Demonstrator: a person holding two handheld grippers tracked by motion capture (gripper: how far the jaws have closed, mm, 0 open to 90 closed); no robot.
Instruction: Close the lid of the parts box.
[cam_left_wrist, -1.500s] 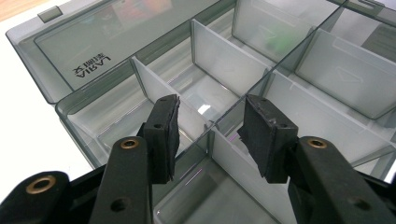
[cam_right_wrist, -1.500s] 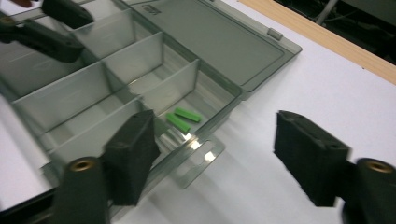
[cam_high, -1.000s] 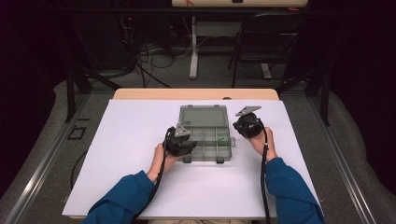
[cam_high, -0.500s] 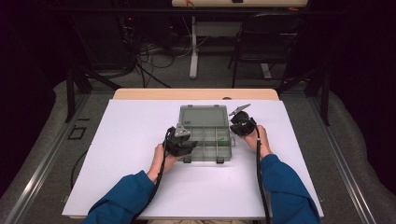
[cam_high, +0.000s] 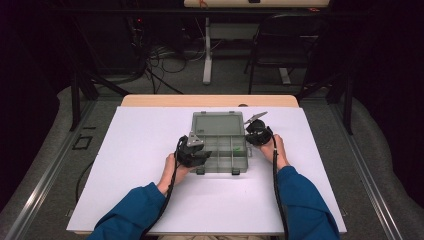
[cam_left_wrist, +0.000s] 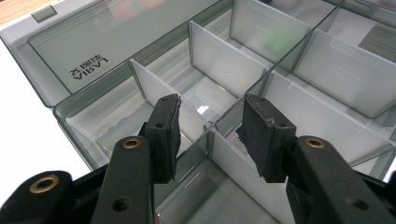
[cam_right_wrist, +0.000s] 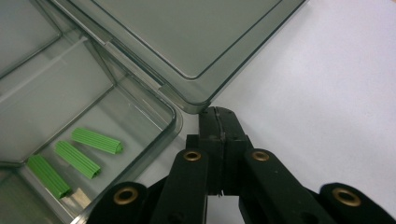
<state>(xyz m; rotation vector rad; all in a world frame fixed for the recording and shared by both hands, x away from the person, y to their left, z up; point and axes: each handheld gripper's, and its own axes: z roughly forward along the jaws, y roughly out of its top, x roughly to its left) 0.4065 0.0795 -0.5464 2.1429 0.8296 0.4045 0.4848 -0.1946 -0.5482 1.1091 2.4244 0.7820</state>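
Note:
A clear grey compartment box (cam_high: 199, 159) lies open mid-table, its lid (cam_high: 218, 124) folded flat behind it. My left gripper (cam_high: 200, 152) is at the box's front left; in the left gripper view it (cam_left_wrist: 212, 133) stands open above the tray, jaws either side of a white divider (cam_left_wrist: 219, 149) without touching it. My right gripper (cam_high: 251, 138) sits at the box's right side. In the right gripper view it (cam_right_wrist: 218, 116) is shut on nothing, tips on the white mat beside the tray's corner (cam_right_wrist: 175, 119), near the lid (cam_right_wrist: 187, 37). Three green ribbed plugs (cam_right_wrist: 77, 158) lie in the corner compartment.
The box rests on a white mat (cam_high: 140, 165) covering a wooden table (cam_high: 210, 100). Wide bare mat lies left, right and in front of the box. Beyond the table's far edge are a chair (cam_high: 280, 55), table legs and floor cables (cam_high: 160, 60).
My right gripper has come in leftward and down from beside the lid to the box's right edge. The left gripper has stayed where it was.

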